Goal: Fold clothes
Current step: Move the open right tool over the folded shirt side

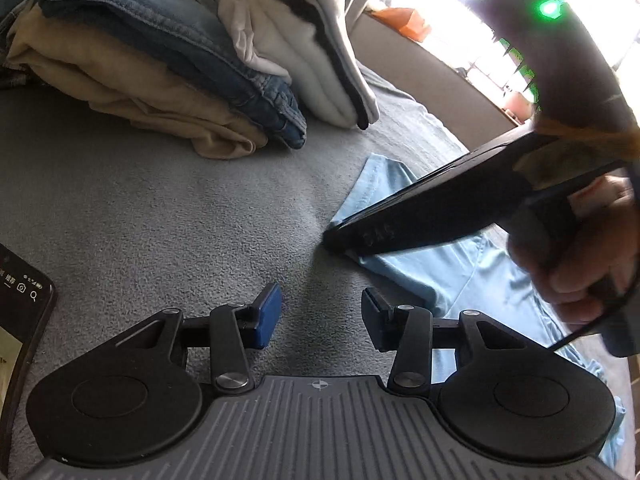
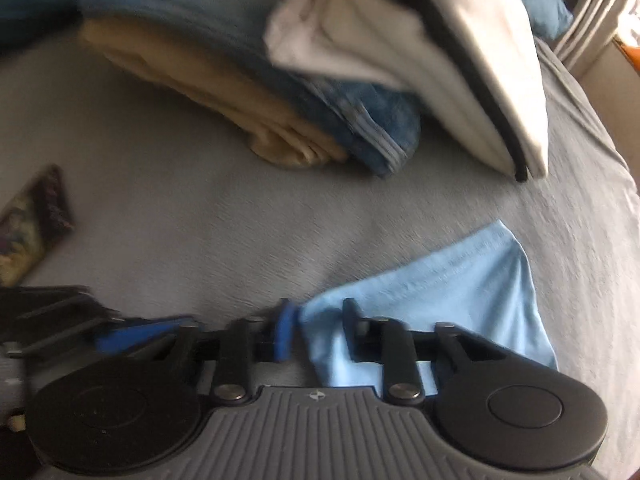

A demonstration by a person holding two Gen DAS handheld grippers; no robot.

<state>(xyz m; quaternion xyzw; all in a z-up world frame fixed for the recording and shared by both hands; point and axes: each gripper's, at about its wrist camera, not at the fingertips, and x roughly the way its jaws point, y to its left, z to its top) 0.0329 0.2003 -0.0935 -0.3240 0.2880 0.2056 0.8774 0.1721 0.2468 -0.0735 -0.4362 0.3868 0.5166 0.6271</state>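
A light blue garment (image 1: 472, 272) lies spread on the grey bed cover (image 1: 180, 208), right of centre. My right gripper (image 1: 332, 238), held by a hand (image 1: 592, 248), reaches in from the right. Its fingers are pinched together on the garment's near left edge. In the blurred right wrist view, that light blue garment (image 2: 460, 280) runs in between the fingers of the right gripper (image 2: 318, 320). My left gripper (image 1: 320, 308) hovers low over the bare cover just left of the garment, open, with nothing between its blue pads.
A stack of folded clothes sits at the back: a tan garment (image 1: 132, 84), blue jeans (image 1: 160, 20) and a white garment (image 1: 304, 48) leaning on them. A phone (image 1: 20, 320) lies at the left edge. The bed's far side ends at a bright window.
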